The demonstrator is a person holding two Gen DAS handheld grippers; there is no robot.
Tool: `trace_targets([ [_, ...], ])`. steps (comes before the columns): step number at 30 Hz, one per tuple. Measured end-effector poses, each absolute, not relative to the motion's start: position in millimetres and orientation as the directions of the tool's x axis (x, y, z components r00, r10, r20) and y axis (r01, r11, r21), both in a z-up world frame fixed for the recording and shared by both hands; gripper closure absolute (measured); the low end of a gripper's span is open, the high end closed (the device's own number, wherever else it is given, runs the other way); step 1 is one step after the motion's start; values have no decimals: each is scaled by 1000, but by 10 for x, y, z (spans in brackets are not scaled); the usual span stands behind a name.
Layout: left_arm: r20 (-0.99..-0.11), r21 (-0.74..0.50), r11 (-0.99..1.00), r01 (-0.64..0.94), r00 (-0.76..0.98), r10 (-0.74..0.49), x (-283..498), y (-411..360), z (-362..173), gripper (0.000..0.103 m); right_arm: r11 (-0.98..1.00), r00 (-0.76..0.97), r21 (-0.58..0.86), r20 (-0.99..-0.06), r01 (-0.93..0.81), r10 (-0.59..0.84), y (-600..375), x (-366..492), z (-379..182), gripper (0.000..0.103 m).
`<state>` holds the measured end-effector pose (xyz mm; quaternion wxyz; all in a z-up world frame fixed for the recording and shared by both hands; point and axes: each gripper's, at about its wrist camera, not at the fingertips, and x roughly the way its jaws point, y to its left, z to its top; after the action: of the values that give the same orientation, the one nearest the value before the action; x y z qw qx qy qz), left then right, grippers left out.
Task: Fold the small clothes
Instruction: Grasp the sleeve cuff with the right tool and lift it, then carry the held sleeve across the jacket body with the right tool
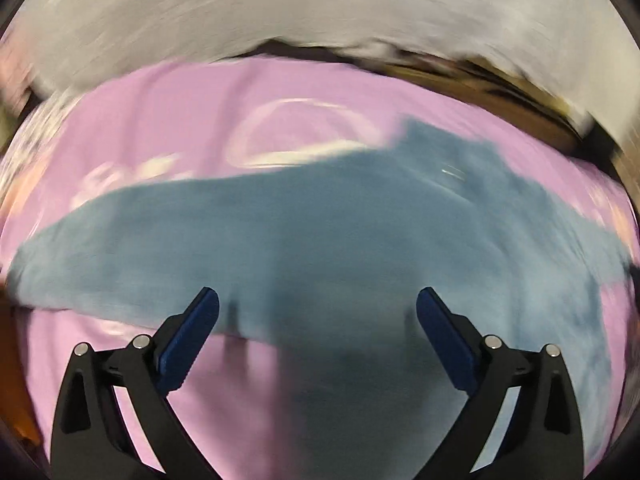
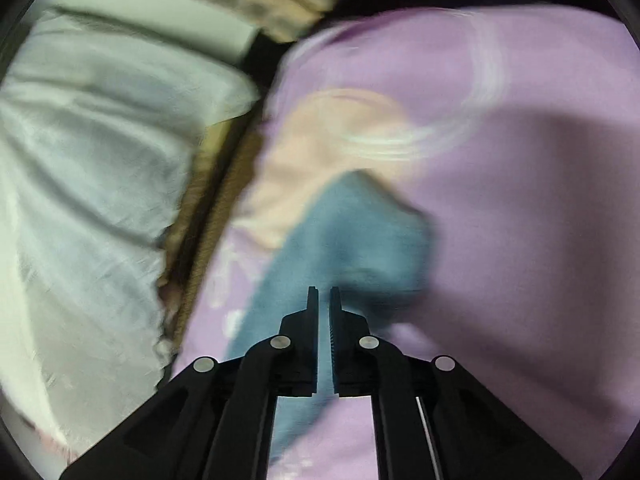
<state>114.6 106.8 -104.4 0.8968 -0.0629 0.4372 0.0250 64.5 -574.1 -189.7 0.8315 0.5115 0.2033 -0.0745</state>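
Lilac sheeting (image 1: 168, 128) with a faint pale printed pattern covers the surface under both cameras, and both views are smeared by motion blur. Behind it, in the left wrist view, a broad grey-white band (image 1: 280, 12) fills the top of the frame; what it is cannot be told. The right wrist view shows crumpled whitish bedding (image 2: 88, 160) to the left of the sheet, with a dark gap and a brownish edge between them. On the lilac sheet lies the small blue garment (image 1: 320, 232), a dusty teal-blue piece of soft, matte cloth. In the left wrist view it spreads wide across the frame, tapering to the left and rumpled on the right, with a darker shaded area near the bottom centre. In the right wrist view it runs as a narrower strip (image 2: 352, 232) from a bunched, rounded end down toward the camera; a peach-coloured patch (image 2: 320, 148) sits just beyond that end. The left tool (image 1: 318, 300) hovers above the garment with its blue-padded fingers spread well apart. The right tool (image 2: 324, 292) has its fingers drawn nearly together with a thin slit between them, directly over the blue strip; whether any cloth is pinched there cannot be told.
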Motion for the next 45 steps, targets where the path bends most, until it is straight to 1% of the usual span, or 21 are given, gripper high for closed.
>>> trace_targets([
  [2,-784,-96,975,-203,618,51,1220,1447,-1056,6,530,895,788,-431,313,113,-5637,802,-1810,84],
  [4,-796,-55,952,-301,589,141,1301,1794,-1153,6,572,871,750,-477,334,117,-5607,929,-1821,71],
  [5,-810,-27,940,-340,559,179,1328,1911,-1243,6,570,847,729,-521,379,103,-5624,984,-1904,70],
  [6,-820,-12,931,-365,536,199,1336,2003,-1331,6,549,833,728,-545,411,99,-5675,990,-2012,74],
  [7,-832,-11,929,-370,518,197,1362,2068,-1426,6,522,833,745,-542,416,109,-5721,1008,-2090,90],
  [8,-813,28,936,-352,537,226,1349,2029,-1465,5,487,839,765,-532,420,111,-5790,960,-2175,99],
  [9,-798,76,934,-350,539,267,1363,1945,-1466,4,452,851,794,-509,407,128,-5832,913,-2213,103],
  [11,-768,194,916,-352,527,365,1353,1772,-1448,5,419,873,826,-468,378,136,-5846,802,-2175,99],
  [12,-759,206,914,-350,533,375,1339,1725,-1415,5,434,881,824,-456,364,126,-5810,751,-2100,95],
  [14,-753,138,941,-308,585,302,1268,1566,-1227,5,464,897,819,-429,337,106,-5768,605,-1946,81],
  [15,-743,107,952,-287,613,268,1231,1471,-1126,5,466,903,820,-420,333,94,-5759,524,-1885,68],
  [16,-725,92,959,-267,643,248,1170,1363,-1014,5,464,906,821,-415,333,82,-5754,448,-1842,63],
  [19,-671,72,983,-169,721,173,1071,857,-658,5,469,896,796,-444,383,21,-5819,259,-1776,63],
  [21,-683,40,998,-53,728,66,1086,386,-542,5,452,882,783,-470,427,-18,-5897,177,-1837,63],
  [23,-709,8,997,76,704,-48,1140,-108,-532,5,408,880,801,-475,438,-11,-5975,196,-1956,63],
  [25,-730,10,988,152,677,-97,1182,-628,-603,5,374,879,817,-478,440,10,-6057,205,-2077,63],
  [33,-807,57,959,277,578,-119,1380,-1938,-1190,5,313,904,860,-428,403,13,-6191,390,-2231,65],
  [35,-848,99,961,259,528,-55,1474,-2093,-1461,4,330,910,861,-415,387,17,-6213,467,-2263,65],
  [36,-859,98,965,242,510,-41,1499,-2101,-1575,4,342,908,855,-419,390,13,-6215,490,-2264,70],
  [39,-846,54,971,232,528,-79,1472,-2032,-1587,4,355,907,849,-422,391,12,-6192,531,-2265,93],
  [45,-819,-23,978,209,557,-139,1321,-1815,-1416,4,396,945,869,-328,296,14,-6082,409,-2002,94],
])
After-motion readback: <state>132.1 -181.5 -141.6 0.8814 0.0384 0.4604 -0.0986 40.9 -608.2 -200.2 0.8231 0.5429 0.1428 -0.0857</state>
